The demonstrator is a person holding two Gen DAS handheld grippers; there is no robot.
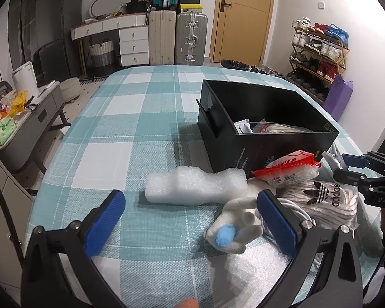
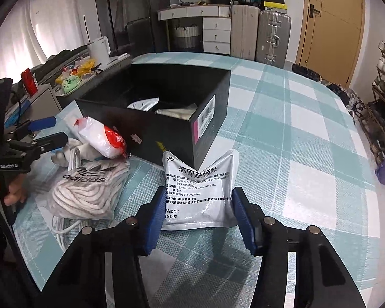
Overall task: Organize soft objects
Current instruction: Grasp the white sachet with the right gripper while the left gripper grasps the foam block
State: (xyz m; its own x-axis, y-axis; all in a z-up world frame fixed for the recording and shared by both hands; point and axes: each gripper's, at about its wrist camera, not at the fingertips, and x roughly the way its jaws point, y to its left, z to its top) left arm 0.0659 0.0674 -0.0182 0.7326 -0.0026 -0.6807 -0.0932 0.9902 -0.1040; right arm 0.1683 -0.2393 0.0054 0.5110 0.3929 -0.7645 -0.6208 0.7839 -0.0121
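In the right wrist view my right gripper [image 2: 199, 192] is shut on a silver medicine pouch [image 2: 200, 177]. Its blue pads press both side edges and the pouch bows between them, just in front of a corner of the black open box [image 2: 166, 138]. Left of it lie an Adidas bag of striped cloth [image 2: 89, 190], a red-and-white packet [image 2: 102, 138] and a white cable [image 2: 64, 225]. My left gripper [image 1: 190, 196] stands open low over the bedspread with nothing between its fingers. A white foam block [image 1: 192, 184] lies ahead of it, and a white plush toy with a blue ball [image 1: 233, 225] sits by its right finger.
Everything lies on a bed with a teal checked cover [image 1: 141, 118]. The box [image 1: 231, 148] holds several packets. A grey bedside cabinet [image 1: 33, 123] with snacks stands left of the bed, and suitcases [image 1: 177, 38], a door and a shoe rack [image 1: 318, 54] lie beyond it.
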